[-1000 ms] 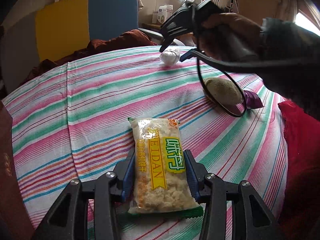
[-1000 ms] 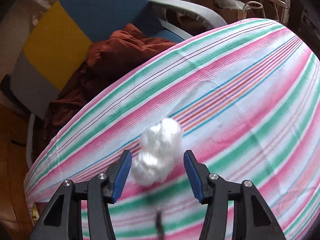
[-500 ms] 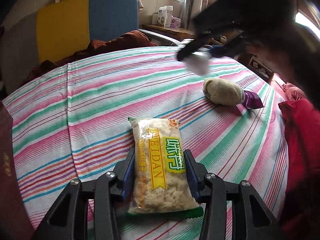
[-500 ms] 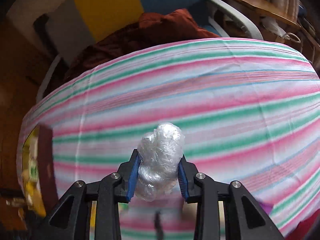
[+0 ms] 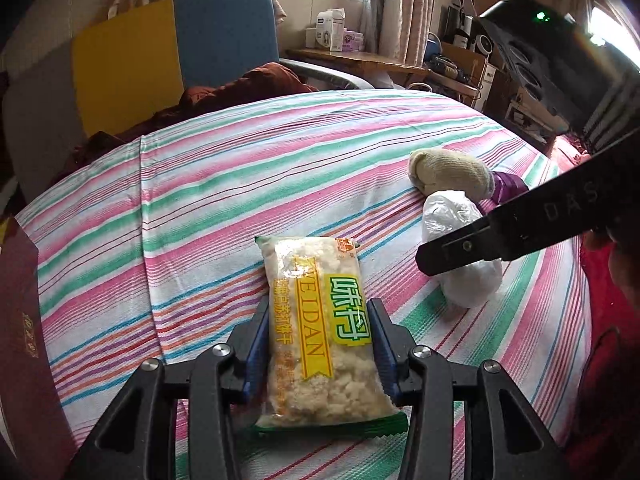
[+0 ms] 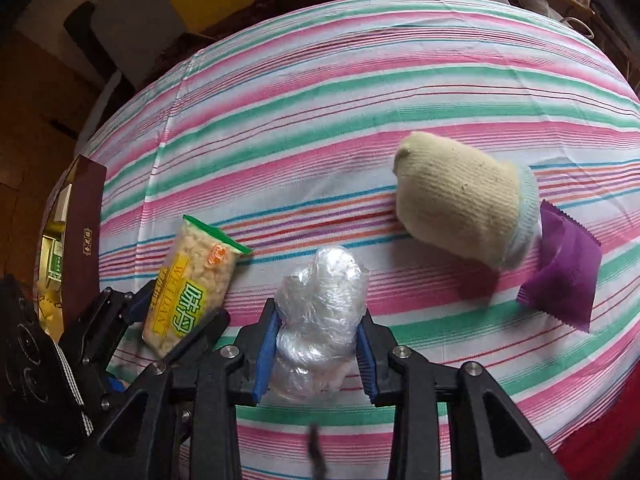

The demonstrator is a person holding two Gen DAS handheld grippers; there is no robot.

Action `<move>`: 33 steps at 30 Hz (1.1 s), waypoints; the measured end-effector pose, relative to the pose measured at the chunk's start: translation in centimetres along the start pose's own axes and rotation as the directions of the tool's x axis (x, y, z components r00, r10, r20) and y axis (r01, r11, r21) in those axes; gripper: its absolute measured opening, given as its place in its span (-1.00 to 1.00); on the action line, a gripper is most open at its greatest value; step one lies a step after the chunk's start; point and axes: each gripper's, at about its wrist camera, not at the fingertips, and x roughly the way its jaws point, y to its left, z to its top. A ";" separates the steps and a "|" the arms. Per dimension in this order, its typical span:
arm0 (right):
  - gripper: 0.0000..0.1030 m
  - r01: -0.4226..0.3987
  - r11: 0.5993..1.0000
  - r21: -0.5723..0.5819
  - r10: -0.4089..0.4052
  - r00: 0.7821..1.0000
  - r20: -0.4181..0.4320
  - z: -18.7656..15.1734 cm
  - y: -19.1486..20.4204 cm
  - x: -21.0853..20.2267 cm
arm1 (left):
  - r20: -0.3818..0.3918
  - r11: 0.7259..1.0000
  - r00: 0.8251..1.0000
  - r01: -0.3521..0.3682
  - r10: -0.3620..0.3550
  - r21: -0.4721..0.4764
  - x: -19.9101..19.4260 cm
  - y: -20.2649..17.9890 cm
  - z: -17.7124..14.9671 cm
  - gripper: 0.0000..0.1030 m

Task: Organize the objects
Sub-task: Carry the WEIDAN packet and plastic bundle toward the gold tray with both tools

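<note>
A clear snack packet with yellow and green print lies on the striped tablecloth. My left gripper is shut on it, blue pads against its long sides. The packet lies at the lower left in the right wrist view. My right gripper is shut on a crumpled wad of clear plastic, low over the cloth. In the left wrist view the wad sits just in front of a rolled beige sock, partly behind a black finger of the right gripper.
The sock lies right of the wad with a purple sachet against its cuff. A dark red box stands at the table's left edge. A blue and yellow chair with a rust-brown blanket is behind the table.
The right gripper shut on the plastic wad at the far side of the table and carried it over to just in front of the sock. The left gripper and packet stayed put.
</note>
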 end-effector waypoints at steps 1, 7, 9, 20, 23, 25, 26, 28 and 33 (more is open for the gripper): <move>-0.31 -0.006 1.000 0.003 0.006 1.000 0.003 0.0 -0.1 0.0 | 0.001 1.000 1.000 -0.002 0.002 0.001 0.0 0.0 0.0 -0.08; -0.30 0.012 1.000 -0.029 -0.012 1.000 0.009 0.3 0.3 0.2 | 0.003 1.000 1.000 -0.015 0.015 0.012 0.0 -0.4 -0.1 -0.07; -0.30 0.023 0.999 -0.045 -0.023 1.000 0.010 0.4 0.5 0.4 | 0.002 1.000 1.000 -0.019 0.019 0.015 0.0 -0.4 -0.1 -0.07; -0.30 0.055 0.995 -0.086 -0.053 0.998 0.020 0.5 1.3 0.7 | 0.004 0.999 0.999 -0.048 0.048 0.017 -0.2 -0.3 -0.1 -0.13; -0.30 0.061 0.994 -0.095 -0.058 0.998 0.025 0.6 1.4 0.6 | 0.002 0.998 0.998 -0.059 0.059 0.003 -0.6 -0.2 -0.2 -0.14; -0.30 0.061 0.993 -0.098 -0.059 0.998 0.028 0.7 1.1 0.5 | -0.007 0.998 0.998 -0.064 0.064 -0.008 -0.9 -0.1 -0.4 -0.14; -0.30 0.061 0.993 -0.100 -0.059 0.998 0.029 0.7 1.1 0.4 | -0.011 0.997 0.997 -0.073 0.073 -0.012 -1.2 0.0 -0.5 -0.14; -0.30 0.064 0.992 -0.106 -0.060 0.998 0.033 0.7 0.9 0.4 | -0.016 0.997 0.997 -0.074 0.074 -0.014 -1.8 0.0 -0.7 -0.14; -0.30 0.075 0.990 -0.120 -0.071 0.997 0.038 0.7 0.8 0.3 | 0.007 0.997 0.998 -0.067 0.067 -0.031 -4.6 0.2 -1.1 -0.14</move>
